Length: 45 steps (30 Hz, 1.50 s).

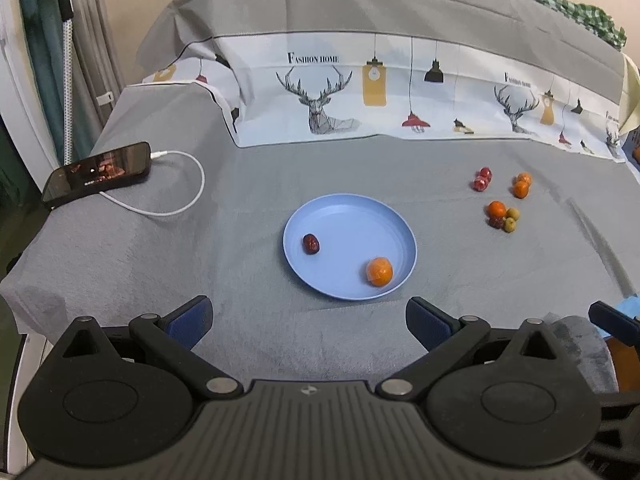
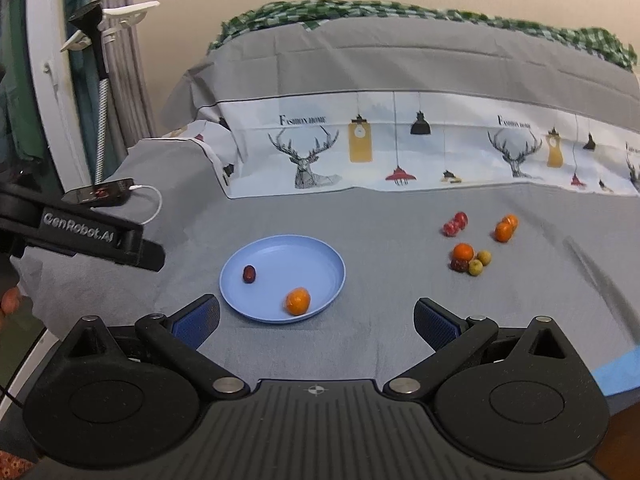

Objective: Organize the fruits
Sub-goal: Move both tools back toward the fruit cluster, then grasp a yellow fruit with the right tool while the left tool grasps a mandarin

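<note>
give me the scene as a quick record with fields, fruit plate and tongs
plate: blue plate on the grey cloth
on plate: one dark red fruit, one orange fruit
off plate: loose fruits, red, orange and green, to the plate's right
left tongs: open, empty
right tongs: open, empty
other: phone on a white cable

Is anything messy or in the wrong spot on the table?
Nothing is spilled or broken. The blue plate holds only one orange and one dark red fruit. The other fruits lie loose on the grey cloth off to the plate's right, not yet gathered. Both grippers are open and empty.
</note>
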{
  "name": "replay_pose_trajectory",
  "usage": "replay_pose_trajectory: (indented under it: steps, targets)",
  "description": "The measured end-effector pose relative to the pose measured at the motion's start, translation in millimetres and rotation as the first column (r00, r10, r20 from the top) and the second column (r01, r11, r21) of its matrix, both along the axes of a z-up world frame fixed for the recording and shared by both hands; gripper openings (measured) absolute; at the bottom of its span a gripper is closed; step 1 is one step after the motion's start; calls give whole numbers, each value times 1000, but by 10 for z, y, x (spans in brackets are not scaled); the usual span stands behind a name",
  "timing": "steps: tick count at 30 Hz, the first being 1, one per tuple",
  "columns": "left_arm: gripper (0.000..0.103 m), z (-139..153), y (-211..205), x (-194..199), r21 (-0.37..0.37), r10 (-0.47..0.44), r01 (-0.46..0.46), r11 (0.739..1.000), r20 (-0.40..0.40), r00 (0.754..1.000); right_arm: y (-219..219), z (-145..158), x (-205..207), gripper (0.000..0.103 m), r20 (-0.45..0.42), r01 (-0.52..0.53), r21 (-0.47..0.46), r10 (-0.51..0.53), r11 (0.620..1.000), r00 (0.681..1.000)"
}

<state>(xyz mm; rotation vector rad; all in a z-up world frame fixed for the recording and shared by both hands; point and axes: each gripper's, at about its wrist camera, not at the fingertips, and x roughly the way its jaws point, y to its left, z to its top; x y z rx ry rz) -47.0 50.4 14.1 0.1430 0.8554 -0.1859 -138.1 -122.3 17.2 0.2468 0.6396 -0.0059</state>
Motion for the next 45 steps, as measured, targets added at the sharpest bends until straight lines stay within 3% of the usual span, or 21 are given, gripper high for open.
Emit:
replay_pose_trajectory:
  steps: [5,13,17,23,28,30,32,33,34,35,36,40,45]
  targets:
    - [103,-136,-120,128,32,-17,19,999,-41,999,-237,-128,116,102,-17,93,33,-93,995,996]
    - [103,-325,-580,539,53,-58,63,997,-87,995,-1074,-526,628,102,-46,305,-48,-307,951,951]
    - [103,-423,-890,834,53,-71,77,996,-104,992,-1595,-929,1079,102,-94,389,-90,-397,917,913]
    - [103,-625,-1380,1330,59,-104,112,992,-122,987,-2254,-1709,1877,102,-254,443,-99,-453,891,855]
    - [103,-842,-1833,1799,56,-126,135,989,-142,982,-2474,-2221,2386,102,-328,384,-34,-373,923,868]
    - [103,-918,-1988,1942,58,-127,137,989,-149,981,-2503,-2293,2487,102,-260,371,7,-356,929,897]
    - [103,-1003,-2152,2067,68,-134,146,987,-150,980,-2458,-2342,2613,100,-238,322,-23,-319,946,918]
    - [103,-1045,-2236,2120,74,-142,154,985,-152,978,-2420,-2349,2644,97,-209,304,-50,-308,951,928]
    - [103,-1085,-2323,2166,76,-160,173,982,-153,975,-2387,-2351,2665,80,-193,286,-76,-296,955,936]
    - [103,-1124,-2413,2204,79,-178,191,978,-153,972,-2368,-2374,2693,48,-216,262,-97,-277,960,936]
    - [103,-1165,-2504,2241,82,-195,209,974,-156,968,-2382,-2395,2697,42,-228,257,-119,-278,959,933]
    - [103,-1346,-2877,2384,33,-276,287,957,-190,942,-2443,-2400,2548,26,-212,336,-137,-359,932,909]
    - [103,-1562,-3319,2513,-53,-337,335,941,-249,908,-2740,-2400,2302,27,-205,545,-134,-561,828,802]
